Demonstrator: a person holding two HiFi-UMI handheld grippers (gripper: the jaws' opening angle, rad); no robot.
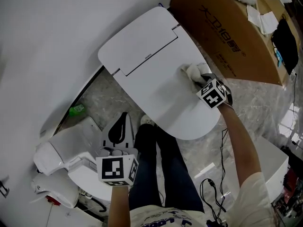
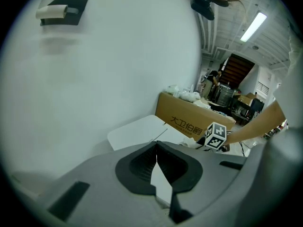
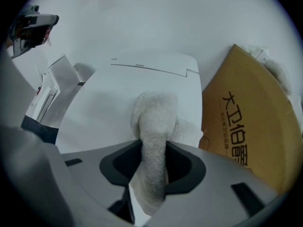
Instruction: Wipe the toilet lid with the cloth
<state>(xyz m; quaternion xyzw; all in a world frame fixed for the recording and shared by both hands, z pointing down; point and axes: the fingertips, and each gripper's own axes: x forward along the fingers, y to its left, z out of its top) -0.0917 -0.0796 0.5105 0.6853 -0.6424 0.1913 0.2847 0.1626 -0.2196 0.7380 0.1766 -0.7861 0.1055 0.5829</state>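
The white toilet lid (image 1: 156, 79) lies shut and fills the middle of the head view. A white fluffy cloth (image 1: 192, 71) rests on the lid's right side, near the cardboard box. My right gripper (image 1: 202, 79) is shut on the cloth and holds it against the lid. In the right gripper view the cloth (image 3: 154, 122) bulges out from between the jaws onto the lid (image 3: 104, 103). My left gripper (image 1: 122, 121) hangs off the lid at the lower left, shut with nothing in it (image 2: 156, 144). The left gripper view shows the lid (image 2: 135, 131) and the right gripper's marker cube (image 2: 215, 136) beyond.
A big brown cardboard box (image 1: 227, 32) stands against the lid's right edge. A white wall runs behind and to the left. White fixtures (image 1: 66, 148) sit at the lower left, with a green object (image 1: 76, 110) nearby. The person's dark-trousered legs (image 1: 165, 169) stand before the lid. Cables (image 1: 213, 188) lie on the marble floor.
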